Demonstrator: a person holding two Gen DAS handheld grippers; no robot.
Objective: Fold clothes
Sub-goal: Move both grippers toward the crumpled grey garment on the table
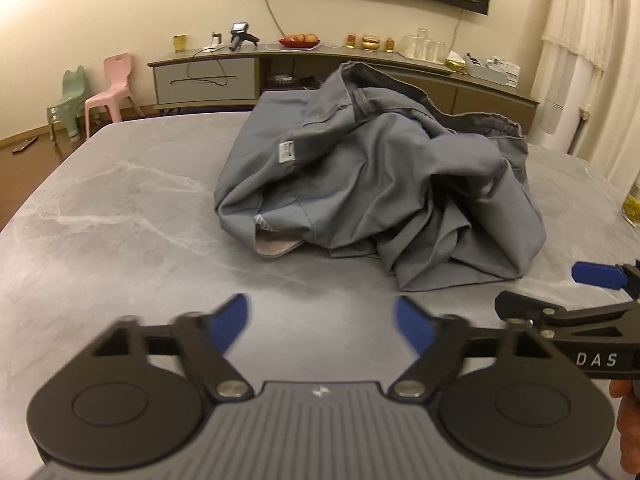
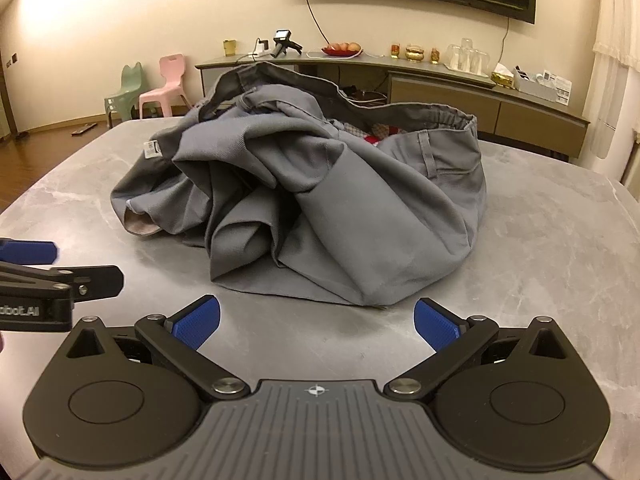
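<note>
Lying crumpled, grey trousers (image 2: 320,200) sit beyond the right hand-held gripper (image 2: 318,320).

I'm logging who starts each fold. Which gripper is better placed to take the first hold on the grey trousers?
Right, probably. The right gripper is open with the grey trousers hem edge just ahead between its fingers. The left gripper, also open, faces bare table, the heap farther ahead.

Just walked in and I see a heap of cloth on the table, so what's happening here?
A person holds two handheld grippers over a marble table. The left gripper and right gripper are both open and empty, short of a crumpled pair of grey trousers. No folding has started yet.
</note>
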